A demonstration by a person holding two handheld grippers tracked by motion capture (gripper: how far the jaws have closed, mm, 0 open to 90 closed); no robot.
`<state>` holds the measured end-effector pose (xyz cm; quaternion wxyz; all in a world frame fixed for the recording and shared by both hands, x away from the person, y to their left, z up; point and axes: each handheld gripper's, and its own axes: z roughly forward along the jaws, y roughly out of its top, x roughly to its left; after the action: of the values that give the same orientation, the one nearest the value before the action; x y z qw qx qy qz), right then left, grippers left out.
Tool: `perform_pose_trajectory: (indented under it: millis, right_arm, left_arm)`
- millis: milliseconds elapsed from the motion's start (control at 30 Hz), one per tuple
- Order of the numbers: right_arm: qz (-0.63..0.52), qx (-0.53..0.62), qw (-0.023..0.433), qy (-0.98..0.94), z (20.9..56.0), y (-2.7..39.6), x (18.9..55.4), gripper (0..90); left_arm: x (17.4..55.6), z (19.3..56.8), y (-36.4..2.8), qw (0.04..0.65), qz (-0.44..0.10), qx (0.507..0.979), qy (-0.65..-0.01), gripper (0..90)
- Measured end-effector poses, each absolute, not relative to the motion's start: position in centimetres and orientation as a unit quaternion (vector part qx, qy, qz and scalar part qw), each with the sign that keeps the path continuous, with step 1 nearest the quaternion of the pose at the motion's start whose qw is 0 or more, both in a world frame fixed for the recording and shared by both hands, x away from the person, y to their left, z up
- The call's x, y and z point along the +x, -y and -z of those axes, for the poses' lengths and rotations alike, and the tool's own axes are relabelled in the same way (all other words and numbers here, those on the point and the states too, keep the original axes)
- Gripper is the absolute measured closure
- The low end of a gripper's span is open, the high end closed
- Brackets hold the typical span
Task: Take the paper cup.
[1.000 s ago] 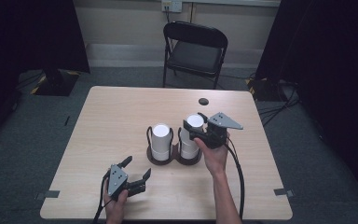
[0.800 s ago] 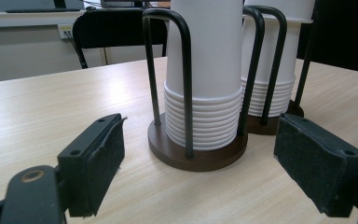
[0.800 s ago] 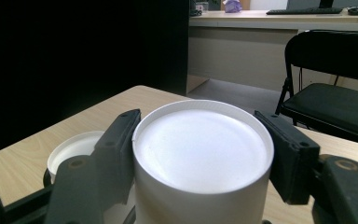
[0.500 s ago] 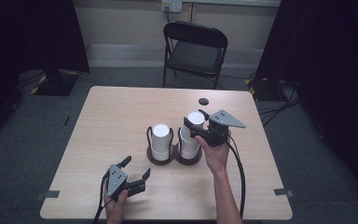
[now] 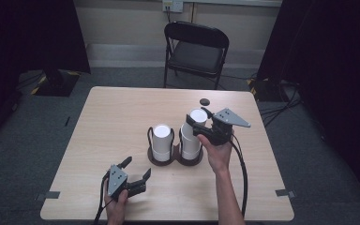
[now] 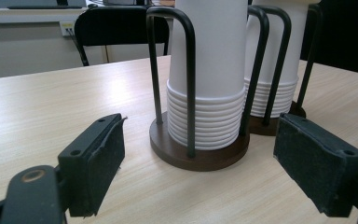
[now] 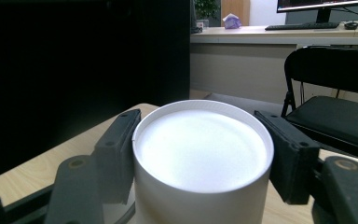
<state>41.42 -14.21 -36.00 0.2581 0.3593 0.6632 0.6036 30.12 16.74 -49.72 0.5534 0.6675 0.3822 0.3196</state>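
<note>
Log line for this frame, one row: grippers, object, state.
right gripper: shut on top cup of right stack | left gripper: open, idle on table | left stack: untouched

Matt white paper cups [image 5: 191, 136] in black wire holder [image 6: 186, 79], pale wood-grain table [image 5: 122, 117].

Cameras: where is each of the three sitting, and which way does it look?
High view: above the person's side, looking forward and down at the table; both forearms, left gripper and right gripper show.
Left gripper view: low by the table, facing the left cup stack; its open jaws show.
Right gripper view: level with the right cup stack, facing a chair; its jaws clamp the top cup.
All share the cups.
</note>
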Motion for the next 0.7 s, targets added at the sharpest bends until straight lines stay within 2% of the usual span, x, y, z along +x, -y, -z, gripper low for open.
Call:
perform_pose_trajectory:
  millis: [233,700]
  right_arm:
    - [-0.615,0.361,0.257,-0.652,35.1,14.9,40.5,34.7]
    - [-0.632,0.369,0.235,-0.64,34.9,16.8,37.6,34.9]
  left_arm:
    - [30.1,49.7,-16.7,0.549,-0.316,0.673,-0.381,16.2]
    - [30.5,49.4,-17.0,0.569,-0.262,0.677,-0.387,17.4]
